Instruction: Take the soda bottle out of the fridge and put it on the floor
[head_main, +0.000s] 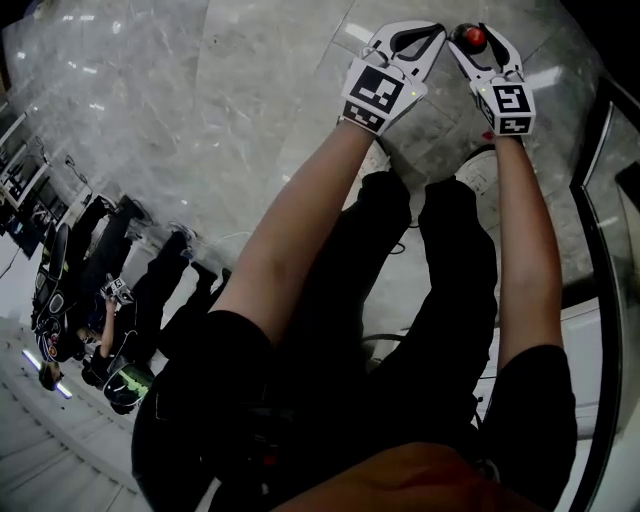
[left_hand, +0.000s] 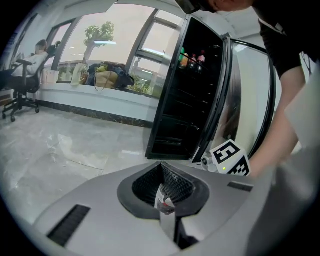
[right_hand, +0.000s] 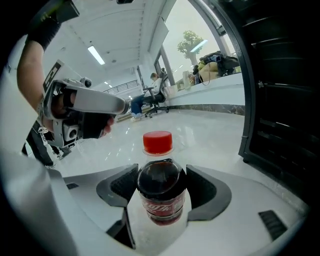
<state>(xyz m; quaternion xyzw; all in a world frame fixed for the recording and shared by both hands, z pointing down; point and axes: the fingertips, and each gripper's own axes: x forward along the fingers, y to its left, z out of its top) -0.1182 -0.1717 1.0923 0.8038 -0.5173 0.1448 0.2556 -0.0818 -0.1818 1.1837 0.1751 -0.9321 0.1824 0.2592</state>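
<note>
The soda bottle (right_hand: 161, 190) holds dark cola, with a red label and a red cap (right_hand: 157, 142). My right gripper (right_hand: 161, 186) is shut on its body just under the shoulder. In the head view only the red cap (head_main: 473, 37) shows between the right gripper (head_main: 470, 40) fingers, out over the marble floor (head_main: 250, 110). My left gripper (head_main: 436, 33) hangs close beside it on the left, shut on nothing. In the left gripper view its pads (left_hand: 175, 187) meet with nothing between them. The black fridge (left_hand: 190, 100) stands open ahead, away from both grippers.
Several bottles (left_hand: 192, 59) stand on the fridge's top shelf, and its glass door (left_hand: 245, 100) swings out to the right. The fridge's edge (right_hand: 280, 100) is at the right of the bottle. A seated person (left_hand: 32, 57) and bags (left_hand: 107, 75) line the window wall.
</note>
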